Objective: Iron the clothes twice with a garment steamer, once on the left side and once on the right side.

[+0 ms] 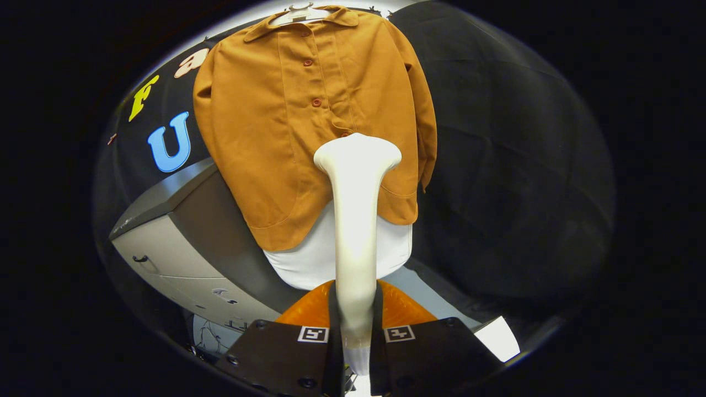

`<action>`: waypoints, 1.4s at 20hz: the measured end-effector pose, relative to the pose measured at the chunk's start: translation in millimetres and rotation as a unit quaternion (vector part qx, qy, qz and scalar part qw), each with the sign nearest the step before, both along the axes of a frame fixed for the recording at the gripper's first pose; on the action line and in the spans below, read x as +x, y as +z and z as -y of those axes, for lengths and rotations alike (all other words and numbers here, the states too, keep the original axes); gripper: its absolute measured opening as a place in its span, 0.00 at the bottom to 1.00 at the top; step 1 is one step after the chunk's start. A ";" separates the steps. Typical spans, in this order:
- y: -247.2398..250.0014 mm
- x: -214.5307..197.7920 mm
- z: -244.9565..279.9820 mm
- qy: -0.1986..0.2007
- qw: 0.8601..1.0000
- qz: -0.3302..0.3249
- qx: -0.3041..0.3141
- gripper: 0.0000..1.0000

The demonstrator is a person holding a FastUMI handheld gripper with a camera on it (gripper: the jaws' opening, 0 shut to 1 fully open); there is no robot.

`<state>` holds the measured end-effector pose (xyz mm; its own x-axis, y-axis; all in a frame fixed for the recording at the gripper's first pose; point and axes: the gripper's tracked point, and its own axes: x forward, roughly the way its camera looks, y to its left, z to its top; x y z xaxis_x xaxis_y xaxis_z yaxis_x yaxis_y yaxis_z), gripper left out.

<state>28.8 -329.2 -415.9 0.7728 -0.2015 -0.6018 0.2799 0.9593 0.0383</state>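
Scanning from the left, we see a grey cabinet (182,242) with flat drawer fronts, then a rust-brown shirt (309,110) of soft matte cloth, buttoned, on a pale hanger (300,14) over a white panel (309,259). Our gripper (356,336) has both fingers clamped on the smooth, cream garment steamer (356,220), whose neck rises and flares into a wide head against the shirt's lower front.

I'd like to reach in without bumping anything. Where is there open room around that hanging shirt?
Open room lies beside the orange shirt, on the side against the plain black cloth. On the other side the grey cabinet crowds close. Dead ahead is tight: the gripper holds the white steamer near the shirt's front.
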 end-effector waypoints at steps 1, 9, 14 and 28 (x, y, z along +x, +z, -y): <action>4.2 -3.7 -3.5 0.001 1.000 0.003 -0.001 0.21; 74.9 -12.7 -41.2 0.025 0.998 0.055 -0.023 0.21; 153.0 7.1 -69.7 0.041 0.990 0.122 -0.049 0.21; 336.9 22.8 -187.1 0.074 0.955 0.279 -0.065 0.21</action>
